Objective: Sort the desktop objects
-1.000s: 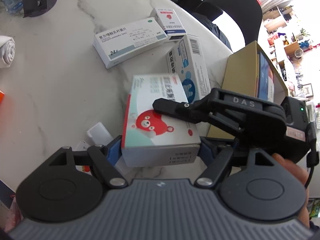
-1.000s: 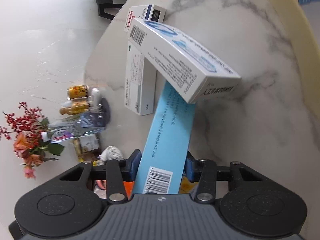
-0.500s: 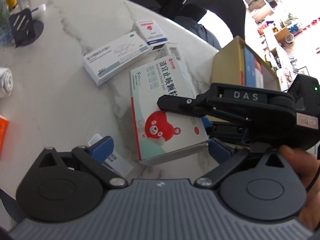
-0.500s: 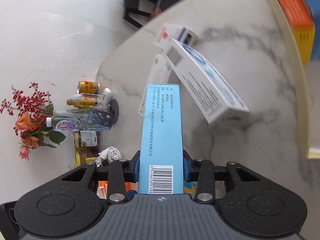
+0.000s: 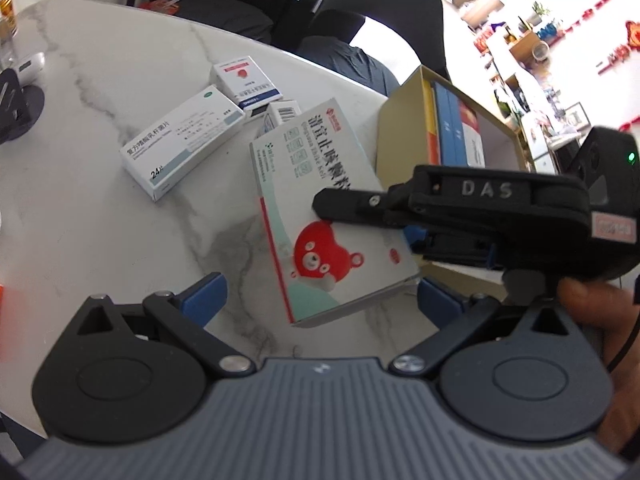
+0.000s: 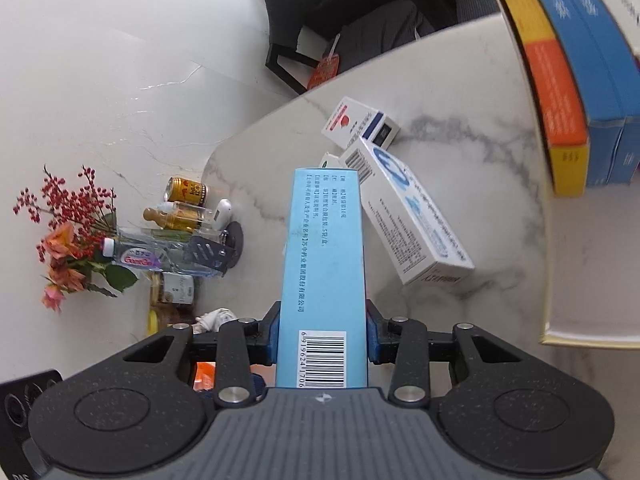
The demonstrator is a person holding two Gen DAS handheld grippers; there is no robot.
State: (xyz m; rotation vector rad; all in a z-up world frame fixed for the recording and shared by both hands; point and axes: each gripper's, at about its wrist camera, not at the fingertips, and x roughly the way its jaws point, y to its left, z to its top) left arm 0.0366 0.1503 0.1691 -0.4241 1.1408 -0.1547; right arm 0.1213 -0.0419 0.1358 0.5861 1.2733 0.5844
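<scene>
The left claw (image 5: 320,294) has let go and gapes wide, leaving the bear box (image 5: 332,216) flat on the surface (image 5: 100,220) beside the yellow tray (image 5: 400,136); the right claw (image 6: 322,328) stays clenched on the blue box (image 6: 324,256), lifted, likely tray-bound

Bear box (image 5: 332,216) lies on the table (image 5: 80,220), just left of the tray (image 5: 396,136), its far end overlapping a barcode box (image 5: 282,112). Long box (image 5: 182,146) sits further left, small box (image 5: 244,82) behind it. Upright packs (image 6: 576,80) stand inside the tray.
</scene>
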